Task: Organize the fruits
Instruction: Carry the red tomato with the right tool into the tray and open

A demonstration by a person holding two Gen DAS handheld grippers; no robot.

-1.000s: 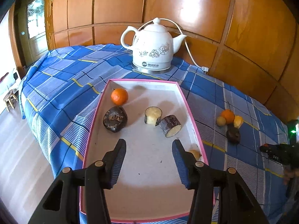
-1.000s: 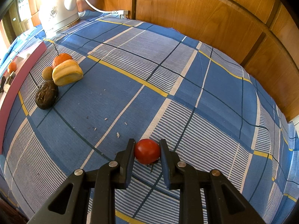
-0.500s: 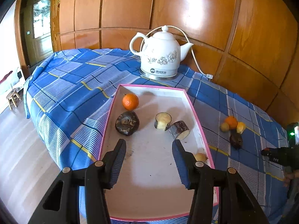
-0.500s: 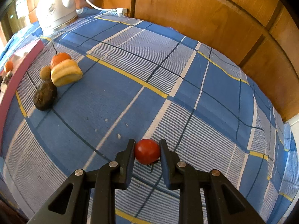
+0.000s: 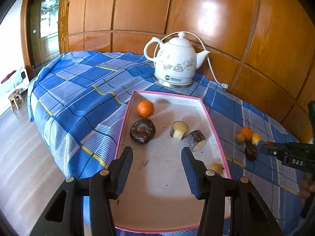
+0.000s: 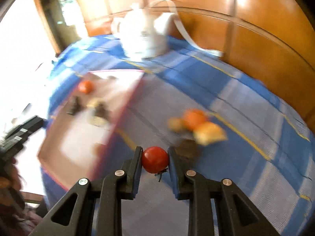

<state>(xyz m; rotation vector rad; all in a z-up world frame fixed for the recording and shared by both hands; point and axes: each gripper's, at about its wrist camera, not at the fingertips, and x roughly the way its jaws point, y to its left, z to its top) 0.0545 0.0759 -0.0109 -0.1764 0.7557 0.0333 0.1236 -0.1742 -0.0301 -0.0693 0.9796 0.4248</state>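
My right gripper (image 6: 155, 153) is shut on a small red tomato (image 6: 155, 159), held above the blue checked cloth (image 6: 256, 102). The right wrist view is blurred by motion. My left gripper (image 5: 157, 151) hangs open over the near half of the pink-rimmed white tray (image 5: 215, 133), with nothing between its fingers. In the tray lie an orange (image 5: 145, 108), a dark round fruit (image 5: 143, 130), two cut pieces (image 5: 186, 134) and a pale fruit (image 5: 216, 167) at its right rim. A loose cluster of fruit (image 5: 247, 137) sits on the cloth right of the tray. The right gripper (image 5: 268, 143) shows at that view's right edge.
A white electric kettle (image 5: 176, 63) with its cord stands behind the tray against the wooden wall panels (image 5: 216, 19). The cloth drops off to a wooden floor (image 5: 21, 157) on the left, where a small stool (image 5: 15, 98) stands. A person's hand (image 5: 306, 184) shows at the right edge.
My right gripper has lifted the tomato off the cloth and swung left toward the tray and the loose fruit. The left gripper has drawn back slightly, its jaws unchanged.
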